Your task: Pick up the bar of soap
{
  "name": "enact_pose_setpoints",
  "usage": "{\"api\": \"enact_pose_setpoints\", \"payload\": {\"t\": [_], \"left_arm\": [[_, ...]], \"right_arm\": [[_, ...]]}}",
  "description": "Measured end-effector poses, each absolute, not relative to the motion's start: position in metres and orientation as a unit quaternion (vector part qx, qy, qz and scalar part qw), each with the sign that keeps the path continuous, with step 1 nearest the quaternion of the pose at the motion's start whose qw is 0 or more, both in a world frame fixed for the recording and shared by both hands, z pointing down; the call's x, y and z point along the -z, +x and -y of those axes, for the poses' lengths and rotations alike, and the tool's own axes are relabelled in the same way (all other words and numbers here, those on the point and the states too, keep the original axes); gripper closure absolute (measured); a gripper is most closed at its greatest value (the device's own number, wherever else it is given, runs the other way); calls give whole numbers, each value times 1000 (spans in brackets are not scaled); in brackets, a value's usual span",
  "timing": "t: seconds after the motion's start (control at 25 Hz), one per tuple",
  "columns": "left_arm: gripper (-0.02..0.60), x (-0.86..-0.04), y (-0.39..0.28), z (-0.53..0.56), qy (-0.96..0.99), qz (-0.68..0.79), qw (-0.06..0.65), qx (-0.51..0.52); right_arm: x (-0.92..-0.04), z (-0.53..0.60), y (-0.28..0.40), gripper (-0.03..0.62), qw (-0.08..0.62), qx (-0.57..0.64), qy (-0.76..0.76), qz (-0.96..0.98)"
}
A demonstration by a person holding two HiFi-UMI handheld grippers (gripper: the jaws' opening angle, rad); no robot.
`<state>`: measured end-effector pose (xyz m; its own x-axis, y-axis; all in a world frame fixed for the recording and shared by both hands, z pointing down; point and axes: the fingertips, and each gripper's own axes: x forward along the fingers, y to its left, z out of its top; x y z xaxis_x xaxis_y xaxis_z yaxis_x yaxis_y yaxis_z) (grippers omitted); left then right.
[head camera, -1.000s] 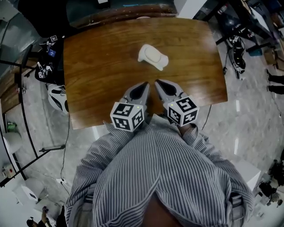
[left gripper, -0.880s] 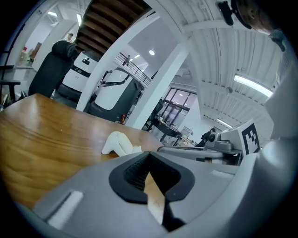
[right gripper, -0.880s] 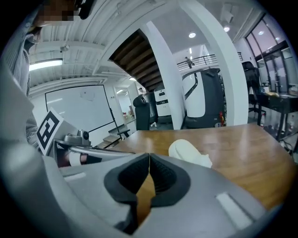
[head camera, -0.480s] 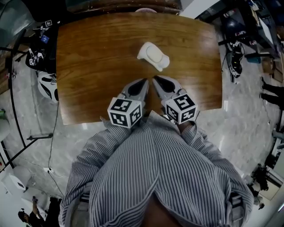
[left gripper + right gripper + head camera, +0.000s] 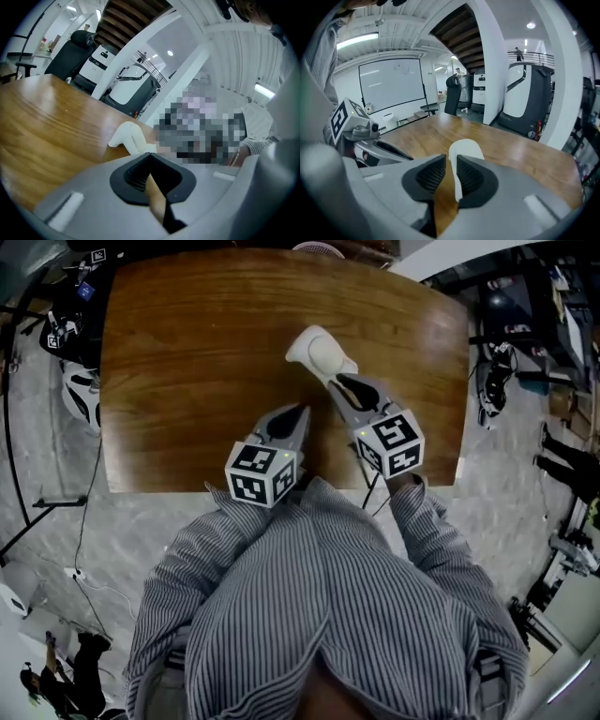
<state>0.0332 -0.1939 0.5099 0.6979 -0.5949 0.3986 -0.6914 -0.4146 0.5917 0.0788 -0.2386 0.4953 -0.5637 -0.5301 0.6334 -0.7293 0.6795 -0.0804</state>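
The white bar of soap (image 5: 317, 351) lies on the brown wooden table (image 5: 187, 352), past its middle. My right gripper (image 5: 339, 380) reaches up to the soap's near end, its jaws a narrow slit apart and opening. In the right gripper view the soap (image 5: 467, 149) shows just beyond the right gripper (image 5: 451, 161) tips and through the gap, with no pad pressing on it. My left gripper (image 5: 302, 410) hovers shut and empty over the table, nearer to me and left of the soap. In the left gripper view the soap (image 5: 128, 136) lies ahead of the left gripper (image 5: 149, 155).
The table's near edge (image 5: 187, 487) runs just in front of the person's striped shirt. A white helmet-like object (image 5: 75, 395) lies on the floor off the left edge. Cables and equipment (image 5: 495, 381) stand beyond the right edge.
My right gripper has moved forward from beside the left one up to the soap, and its jaws have parted slightly. The left gripper has stayed about where it was.
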Motion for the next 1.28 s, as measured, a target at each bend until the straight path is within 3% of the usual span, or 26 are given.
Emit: {"api": "enact_pose_setpoints", "payload": {"t": [0.48,1.28], "left_arm": [[581,-528,42,217,823,406,394,-50],[581,-553,23,209,797,434,417,-46]], "right_arm": [[-539,279,81,346,423,-112,273,857],[-566,293,74,339,450,-155,240,846]]}}
